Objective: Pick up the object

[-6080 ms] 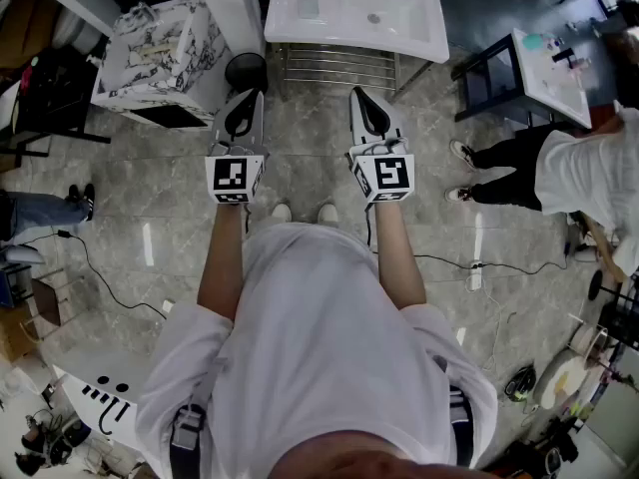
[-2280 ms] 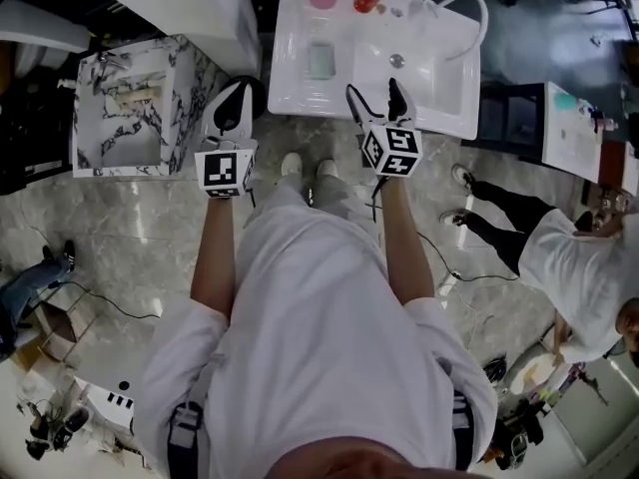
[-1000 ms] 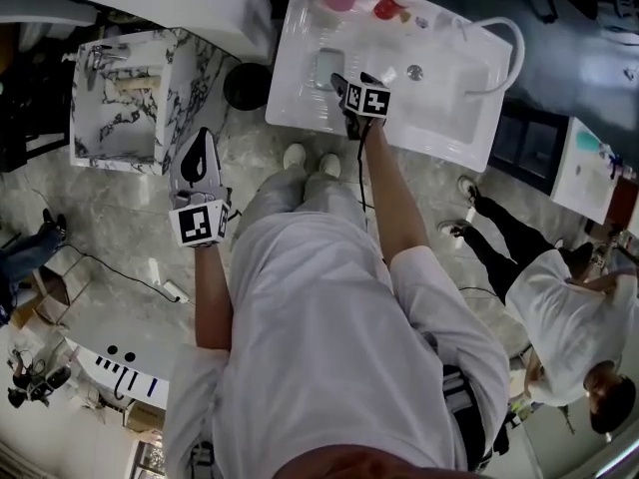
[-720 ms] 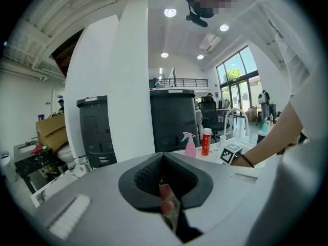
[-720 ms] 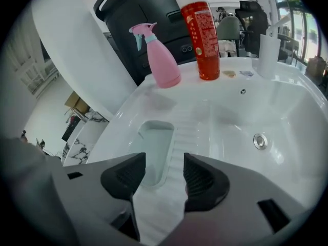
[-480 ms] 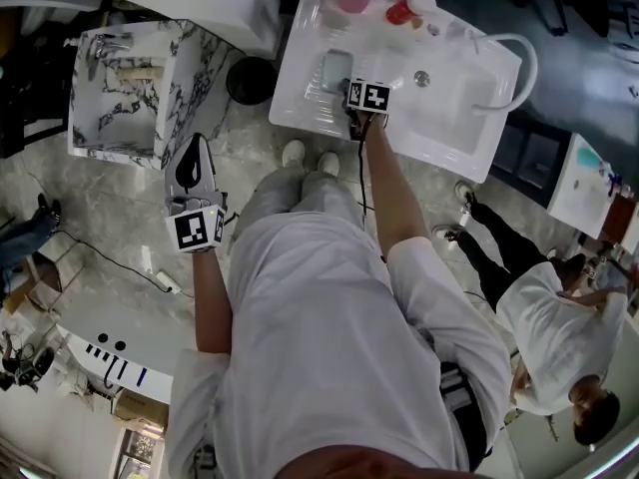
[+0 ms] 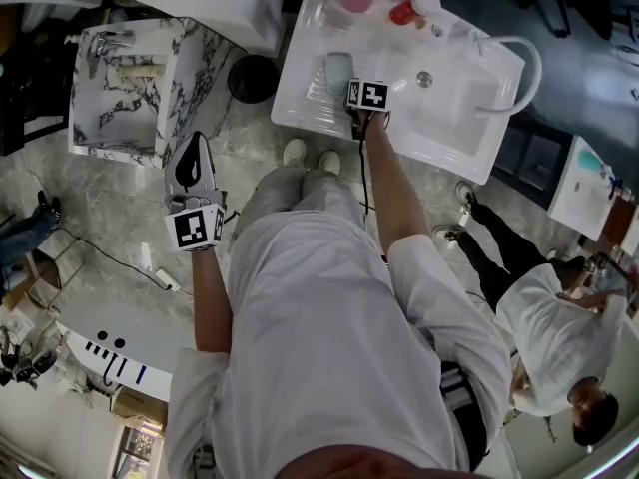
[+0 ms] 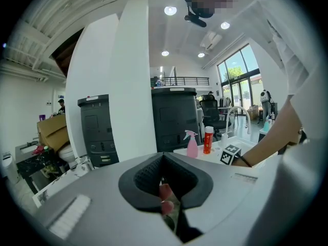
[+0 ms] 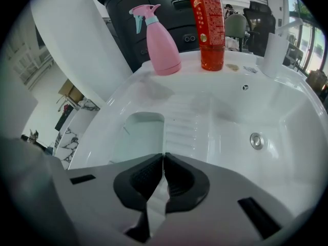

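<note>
A pale green translucent tray (image 9: 145,132) lies on the ribbed shelf of a white sink (image 9: 287,152); it also shows in the head view as the tray (image 7: 337,70). My right gripper (image 9: 163,157) hangs low over the sink with its jaws shut, their tips at the tray's near right corner. Its own body hides whether they pinch the tray's edge. From above, the right gripper (image 7: 355,82) sits just right of the tray. My left gripper (image 7: 195,158) is held out over the floor, away from the sink, and the left gripper (image 8: 163,160) is shut on nothing.
A pink spray bottle (image 9: 156,40) and a red bottle (image 9: 209,27) stand on the sink's back ledge. The drain (image 9: 256,140) and faucet (image 7: 509,43) lie to the right. A marble basin (image 7: 130,78) and black bin (image 7: 252,76) stand left. A person (image 7: 559,337) stands at the right.
The right gripper's jaws have come together beside the tray while it stayed over the sink. The left gripper has hardly moved.
</note>
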`<act>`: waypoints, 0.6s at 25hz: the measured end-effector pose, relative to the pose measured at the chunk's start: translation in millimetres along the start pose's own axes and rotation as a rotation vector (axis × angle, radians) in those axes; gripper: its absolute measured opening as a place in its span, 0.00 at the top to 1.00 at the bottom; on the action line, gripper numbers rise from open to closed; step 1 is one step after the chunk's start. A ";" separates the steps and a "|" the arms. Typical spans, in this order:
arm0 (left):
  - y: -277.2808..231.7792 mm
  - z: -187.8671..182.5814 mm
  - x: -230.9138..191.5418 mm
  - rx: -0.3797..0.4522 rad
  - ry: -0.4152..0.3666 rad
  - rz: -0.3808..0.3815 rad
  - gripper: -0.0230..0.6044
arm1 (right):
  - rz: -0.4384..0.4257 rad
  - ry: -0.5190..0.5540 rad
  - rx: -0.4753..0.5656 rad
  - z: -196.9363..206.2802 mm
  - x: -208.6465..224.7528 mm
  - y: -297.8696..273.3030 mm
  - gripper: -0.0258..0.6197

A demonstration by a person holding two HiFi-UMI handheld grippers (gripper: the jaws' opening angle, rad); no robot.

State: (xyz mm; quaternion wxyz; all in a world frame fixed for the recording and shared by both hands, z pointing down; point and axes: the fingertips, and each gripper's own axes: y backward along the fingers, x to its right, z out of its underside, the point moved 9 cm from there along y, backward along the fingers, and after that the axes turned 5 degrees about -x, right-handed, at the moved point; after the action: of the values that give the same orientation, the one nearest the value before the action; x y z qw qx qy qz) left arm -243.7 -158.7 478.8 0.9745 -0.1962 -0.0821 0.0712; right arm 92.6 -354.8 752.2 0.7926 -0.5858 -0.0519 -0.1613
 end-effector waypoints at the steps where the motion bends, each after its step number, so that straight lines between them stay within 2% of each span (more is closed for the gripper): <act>1: -0.3 0.0 0.2 0.000 -0.001 0.001 0.96 | -0.002 -0.001 -0.002 0.8 -0.5 0.2 0.94; 8: -6.1 -1.8 1.9 0.014 -0.008 0.022 0.96 | -0.045 -0.021 0.031 4.3 -2.3 10.3 0.95; 15: -17.9 -8.8 11.6 0.043 -0.023 0.074 0.96 | -0.096 -0.010 0.152 -8.8 -12.3 44.8 0.95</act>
State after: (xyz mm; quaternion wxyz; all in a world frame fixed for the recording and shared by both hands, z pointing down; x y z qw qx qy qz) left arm -228.8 -176.3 479.4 0.9742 -0.1773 -0.0844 0.1111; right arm 94.3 -349.0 705.3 0.8257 -0.5217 -0.0960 -0.1918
